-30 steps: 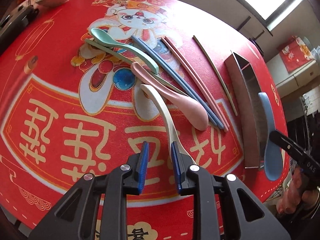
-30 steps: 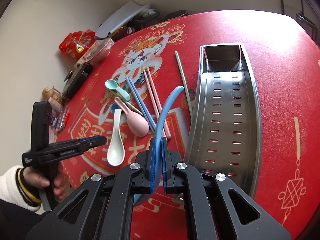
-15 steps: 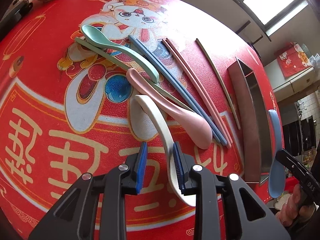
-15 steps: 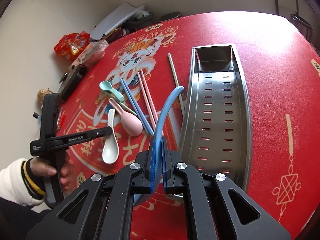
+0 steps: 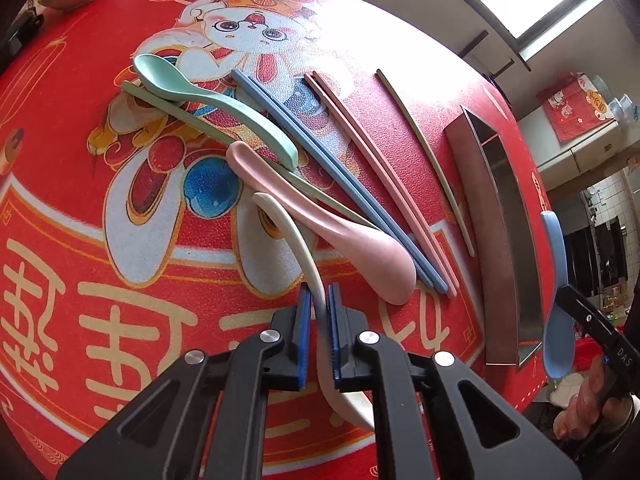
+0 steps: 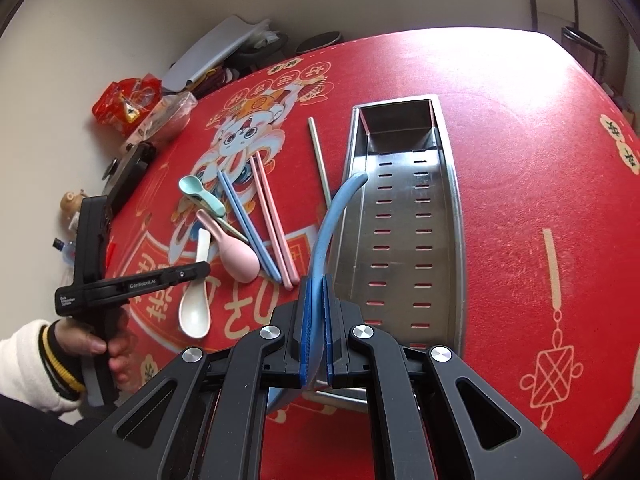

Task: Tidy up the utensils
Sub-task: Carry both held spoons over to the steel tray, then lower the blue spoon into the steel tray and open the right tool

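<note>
- Bench (image 6: 520, 128) with red printed cover held everything.
- Steel slotted tray (image 6: 400, 216) lay right of the loose utensils, empty inside.
- Left gripper (image 5: 318, 312) fingers had just been closing, now clamped on white spoon (image 5: 304, 248) handle; spoon lying on bench beside pink spoon (image 5: 344, 240).
- Right gripper (image 6: 318, 312) fingers gripped blue spoon (image 6: 332, 216), handle arching over tray's left rim.
- Green spoon (image 5: 208, 100), blue chopsticks (image 5: 320, 160), pink chopsticks (image 5: 380, 168) lay loose on bench.
</note>
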